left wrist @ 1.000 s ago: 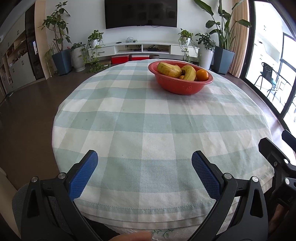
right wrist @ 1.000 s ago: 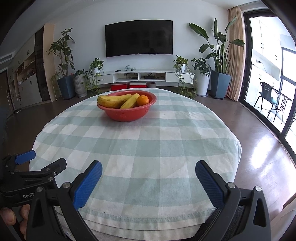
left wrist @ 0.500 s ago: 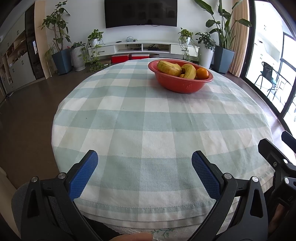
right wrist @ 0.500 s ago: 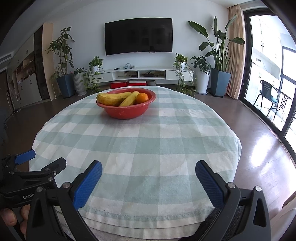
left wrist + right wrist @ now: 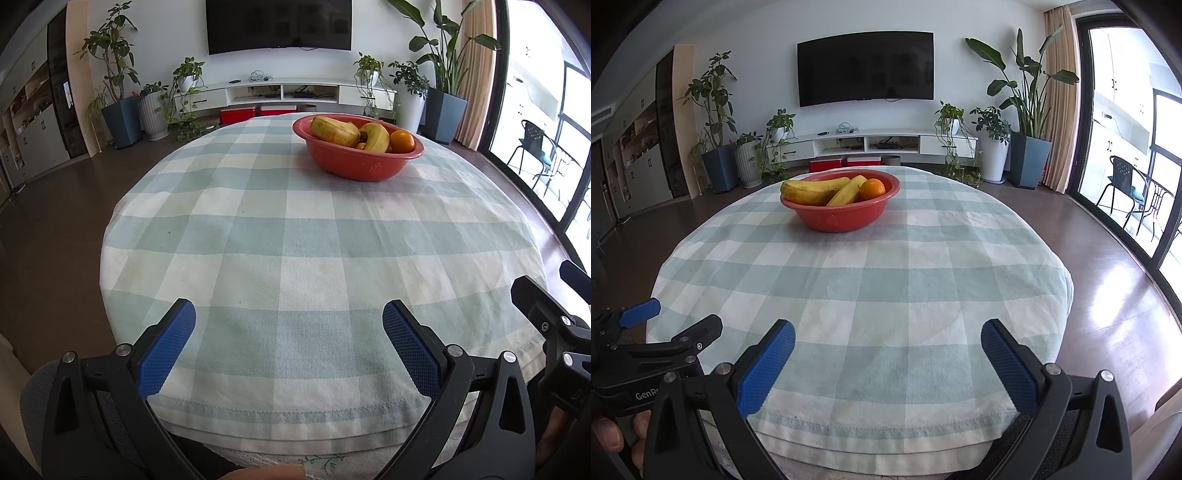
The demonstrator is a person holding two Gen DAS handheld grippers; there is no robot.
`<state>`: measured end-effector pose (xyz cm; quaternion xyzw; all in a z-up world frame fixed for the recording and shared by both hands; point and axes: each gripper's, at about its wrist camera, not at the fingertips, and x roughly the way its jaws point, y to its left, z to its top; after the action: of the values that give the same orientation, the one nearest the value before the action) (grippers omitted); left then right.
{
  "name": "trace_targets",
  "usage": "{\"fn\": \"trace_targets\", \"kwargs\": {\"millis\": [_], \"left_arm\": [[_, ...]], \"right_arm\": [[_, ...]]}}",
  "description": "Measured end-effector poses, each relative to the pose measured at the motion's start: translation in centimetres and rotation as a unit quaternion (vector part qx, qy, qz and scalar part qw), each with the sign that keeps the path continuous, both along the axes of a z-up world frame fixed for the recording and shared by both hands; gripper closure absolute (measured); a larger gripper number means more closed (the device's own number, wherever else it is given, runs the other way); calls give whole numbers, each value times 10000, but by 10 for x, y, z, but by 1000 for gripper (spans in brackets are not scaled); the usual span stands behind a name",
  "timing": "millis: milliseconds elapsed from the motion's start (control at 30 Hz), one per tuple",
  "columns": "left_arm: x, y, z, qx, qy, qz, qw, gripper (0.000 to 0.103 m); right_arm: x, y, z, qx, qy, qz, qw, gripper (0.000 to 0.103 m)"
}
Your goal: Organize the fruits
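A red bowl point(image 5: 356, 164) point(image 5: 842, 218) stands on the far side of the round table, holding two yellow bananas point(image 5: 334, 129) point(image 5: 812, 190) and an orange point(image 5: 402, 141) point(image 5: 872, 189). My left gripper point(image 5: 288, 319) hovers open over the near table edge, nothing between its blue pads. My right gripper point(image 5: 886, 341) is open too, at the near edge, with the bowl far ahead and slightly left. The left gripper point(image 5: 670, 326) also shows at the lower left of the right wrist view.
A green and white checked cloth point(image 5: 306, 236) point(image 5: 871, 280) covers the table. Brown floor surrounds it. Behind stand potted plants point(image 5: 714, 122), a white TV console point(image 5: 871, 142), a wall TV point(image 5: 866, 70), and glass doors point(image 5: 1126, 147) at right.
Both wrist views have tilted slightly, so the bowl sits a little lower in frame and looks a bit nearer. Both grippers stay open and empty.
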<state>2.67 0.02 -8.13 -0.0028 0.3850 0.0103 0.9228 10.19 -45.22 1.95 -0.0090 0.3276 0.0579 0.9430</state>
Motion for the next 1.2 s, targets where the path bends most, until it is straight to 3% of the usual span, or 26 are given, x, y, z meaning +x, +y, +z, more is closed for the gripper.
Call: {"fn": "trace_targets", "kwargs": {"millis": [1200], "left_arm": [[-1,-6,2,53,-53,-63,10000,0]], "right_arm": [[0,1,-3,-23,14,26,10000,0]]}}
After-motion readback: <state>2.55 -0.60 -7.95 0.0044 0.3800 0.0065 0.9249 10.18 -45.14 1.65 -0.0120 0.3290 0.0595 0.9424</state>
